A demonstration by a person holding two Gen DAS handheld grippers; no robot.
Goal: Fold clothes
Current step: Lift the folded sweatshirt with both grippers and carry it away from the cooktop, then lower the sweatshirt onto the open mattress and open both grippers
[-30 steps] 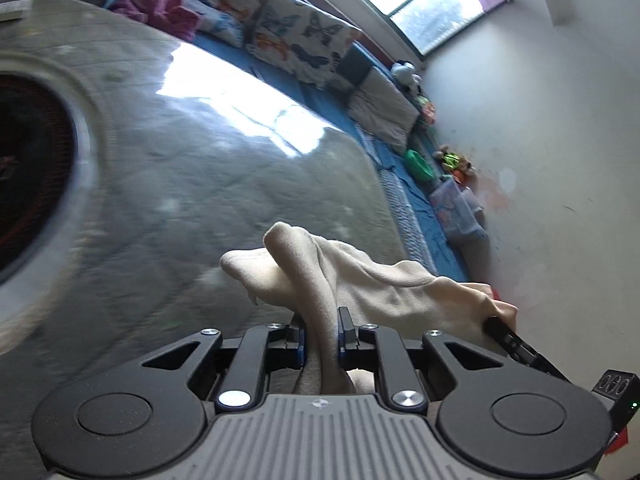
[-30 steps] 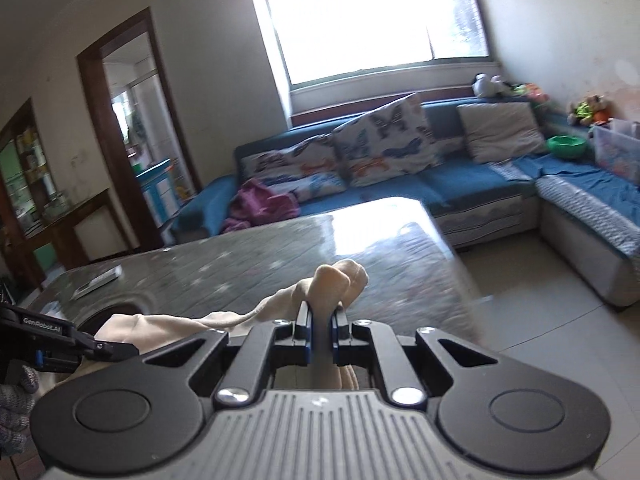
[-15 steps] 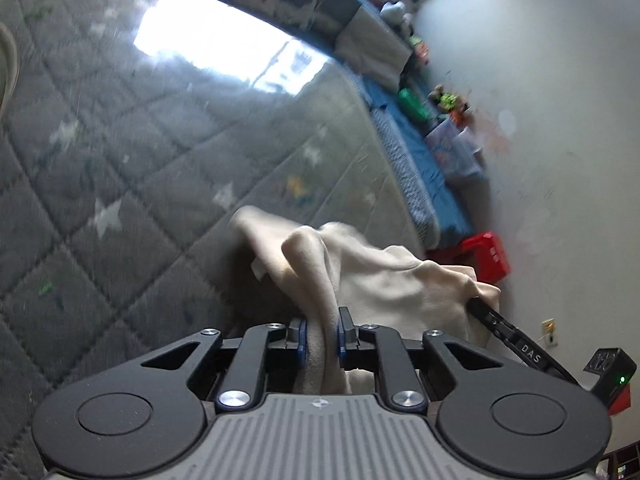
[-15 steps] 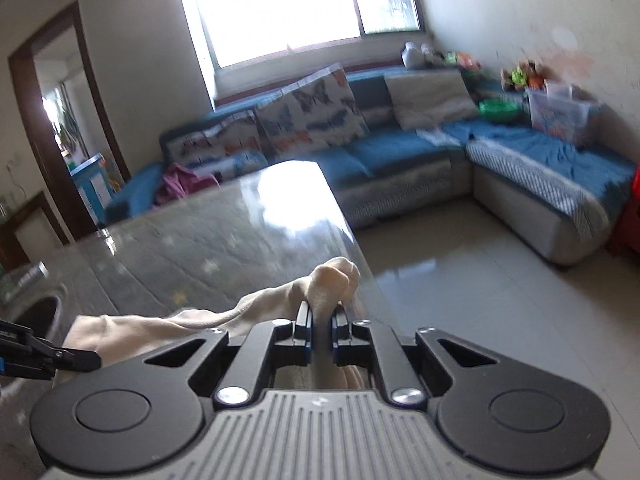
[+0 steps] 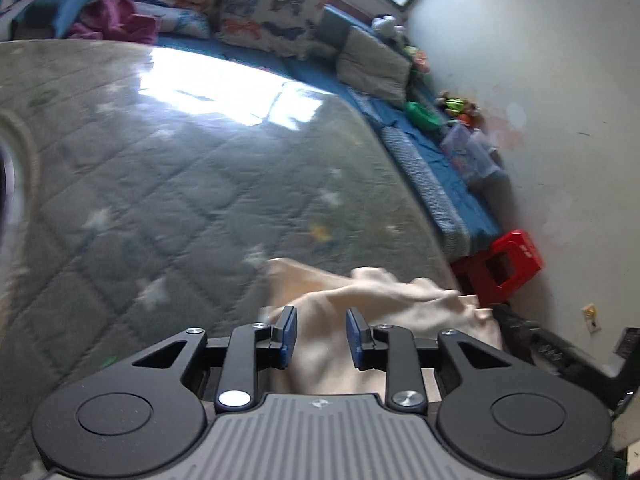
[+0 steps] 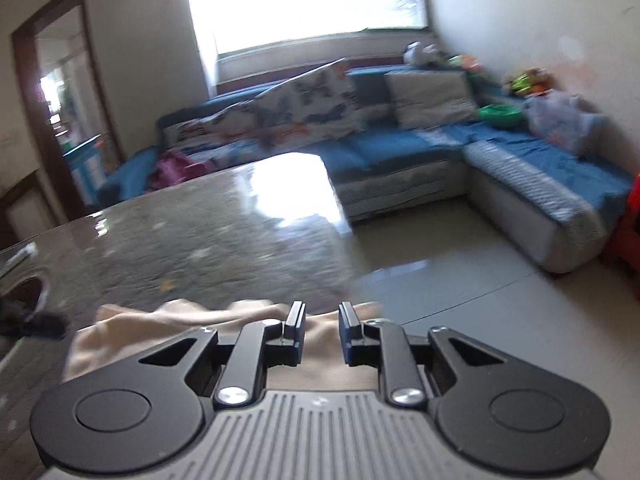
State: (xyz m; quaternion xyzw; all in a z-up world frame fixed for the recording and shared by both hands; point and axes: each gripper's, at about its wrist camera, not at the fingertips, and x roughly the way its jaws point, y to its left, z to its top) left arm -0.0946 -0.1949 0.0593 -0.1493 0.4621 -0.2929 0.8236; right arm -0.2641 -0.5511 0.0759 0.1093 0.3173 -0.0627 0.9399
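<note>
A cream garment (image 5: pixel 384 304) lies rumpled on the grey quilted table cover (image 5: pixel 192 184), near the table's right edge. My left gripper (image 5: pixel 322 338) is open above it, blue pads apart, with cloth showing in the gap but not pinched. In the right wrist view the same cream garment (image 6: pixel 176 320) spreads to the left under my right gripper (image 6: pixel 320 332), which is open too. The right gripper's dark body (image 5: pixel 552 352) shows at the right in the left wrist view. The left gripper's dark tip (image 6: pixel 36 322) shows at the left edge of the right wrist view.
A blue corner sofa (image 6: pixel 400 148) with butterfly cushions (image 6: pixel 304 108) runs behind and right of the table. A purple cloth (image 5: pixel 116 16) lies on the sofa. A red stool (image 5: pixel 508 264) stands by the wall. Tiled floor (image 6: pixel 440 272) lies beyond the table edge. A doorway (image 6: pixel 60 92) is far left.
Both grippers have opened and let go of the cream garment, which has dropped from a raised bunch onto the table. Both cameras have swung, with motion blur.
</note>
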